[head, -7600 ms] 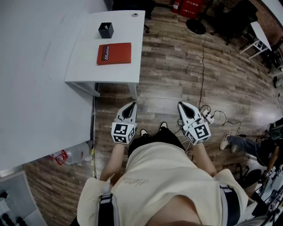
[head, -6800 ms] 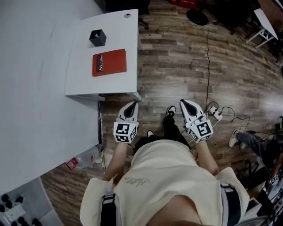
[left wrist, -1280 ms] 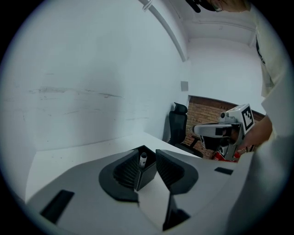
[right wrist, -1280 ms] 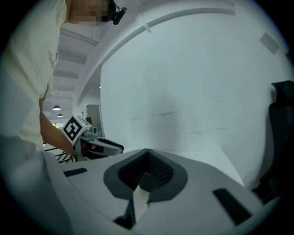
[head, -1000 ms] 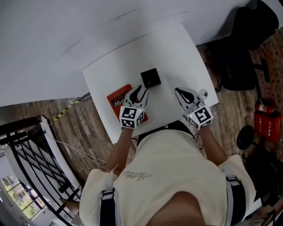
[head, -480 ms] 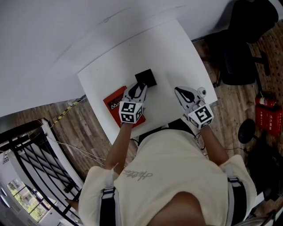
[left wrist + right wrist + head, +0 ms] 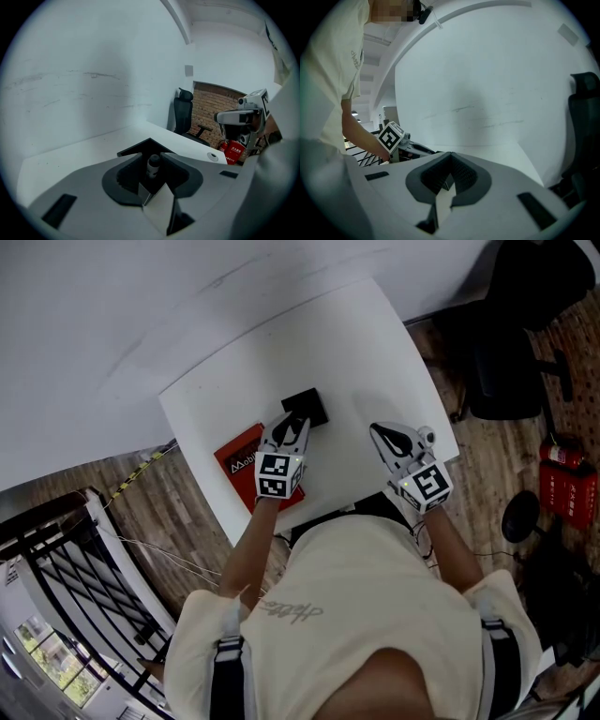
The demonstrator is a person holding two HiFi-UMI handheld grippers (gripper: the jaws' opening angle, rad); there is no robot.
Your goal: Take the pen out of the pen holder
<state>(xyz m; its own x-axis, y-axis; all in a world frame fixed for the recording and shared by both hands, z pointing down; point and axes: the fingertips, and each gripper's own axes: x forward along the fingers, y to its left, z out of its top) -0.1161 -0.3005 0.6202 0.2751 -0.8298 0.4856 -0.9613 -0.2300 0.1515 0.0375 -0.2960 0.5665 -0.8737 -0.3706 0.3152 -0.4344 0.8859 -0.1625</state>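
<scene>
A black square pen holder [image 7: 310, 402] stands on the white table [image 7: 375, 343]. My left gripper [image 7: 297, 421] reaches over its near side. In the left gripper view the jaws [image 7: 152, 161] are closed round the dark top of a pen [image 7: 153, 164] that stands in the pen holder [image 7: 130, 151]. My right gripper [image 7: 380, 432] hovers above the table to the right of the holder, shut with nothing in it; its tips [image 7: 450, 157] meet. The pen's lower part is hidden inside the holder.
A red notebook [image 7: 234, 458] lies left of the holder, under my left wrist. A round grommet [image 7: 427, 435] sits near the table's right edge. A black office chair [image 7: 511, 362] and a red fire extinguisher [image 7: 562, 486] stand on the wooden floor at right. A wall borders the table's far side.
I walked from across the room up to the table. In the last second my left gripper moved forward to the pen holder and its jaws came together; the right gripper barely moved.
</scene>
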